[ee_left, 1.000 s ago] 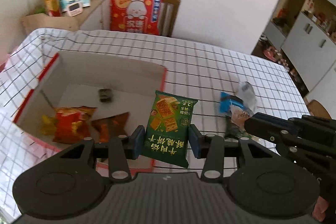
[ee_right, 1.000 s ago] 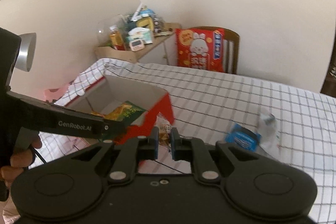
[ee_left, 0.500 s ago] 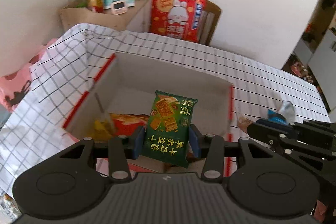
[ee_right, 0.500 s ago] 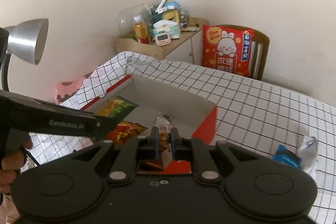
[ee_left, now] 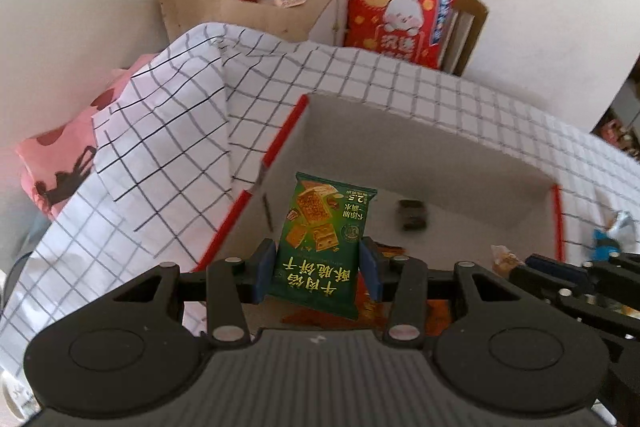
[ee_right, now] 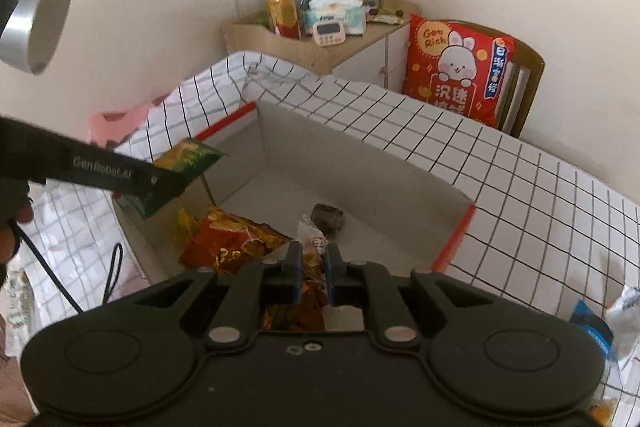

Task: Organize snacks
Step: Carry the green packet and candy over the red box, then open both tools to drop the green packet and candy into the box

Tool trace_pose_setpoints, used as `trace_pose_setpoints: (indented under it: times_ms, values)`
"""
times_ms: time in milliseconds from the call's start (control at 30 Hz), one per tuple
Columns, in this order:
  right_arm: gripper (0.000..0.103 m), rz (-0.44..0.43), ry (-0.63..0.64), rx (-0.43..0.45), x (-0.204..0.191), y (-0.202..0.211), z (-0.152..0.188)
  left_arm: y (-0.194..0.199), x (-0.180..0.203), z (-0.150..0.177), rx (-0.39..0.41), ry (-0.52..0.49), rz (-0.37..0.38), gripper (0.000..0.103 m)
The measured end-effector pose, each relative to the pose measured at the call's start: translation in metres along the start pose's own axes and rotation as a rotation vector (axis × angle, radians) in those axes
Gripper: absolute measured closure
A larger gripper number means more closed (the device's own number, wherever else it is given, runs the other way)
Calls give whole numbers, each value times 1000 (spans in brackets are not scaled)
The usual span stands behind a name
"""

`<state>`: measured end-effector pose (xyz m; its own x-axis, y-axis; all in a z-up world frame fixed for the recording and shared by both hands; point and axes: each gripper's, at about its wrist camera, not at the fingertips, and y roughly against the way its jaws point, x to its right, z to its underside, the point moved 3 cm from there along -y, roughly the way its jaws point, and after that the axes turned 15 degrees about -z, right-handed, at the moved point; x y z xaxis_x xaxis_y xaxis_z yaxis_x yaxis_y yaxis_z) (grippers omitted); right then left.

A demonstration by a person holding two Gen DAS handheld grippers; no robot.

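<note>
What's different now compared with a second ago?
Both claws swung from beside the box to above it. The left claw carried the green cracker packet over the box; the right claw brought a small wrapped snack over too. Both grips, and the snacks already inside, are unchanged.

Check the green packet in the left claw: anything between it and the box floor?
Nothing visible blocks it. The green cracker packet, clamped in the left claw, hangs over the open cardboard box. Red snack bags lie near the front, a small dark item farther back; bare floor remains.
</note>
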<state>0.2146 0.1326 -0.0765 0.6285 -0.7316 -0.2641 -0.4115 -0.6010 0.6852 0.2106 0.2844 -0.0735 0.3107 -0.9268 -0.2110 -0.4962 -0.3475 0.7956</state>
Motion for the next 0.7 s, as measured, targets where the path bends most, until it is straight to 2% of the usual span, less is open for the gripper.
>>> trace_pose_setpoints:
  times_ms: [233,567,700]
  values:
    - [93,-6,26,-58,-6,-32,-1,-32,3,-2,-45,-42,-48,59]
    - [93,-20,15,-121,-5,-59,3,-55,12,8,-95,-84,-54,59]
    - [88,-22,4,-138,-4,-62,6,-55,14,9,-91,-88,-54,59]
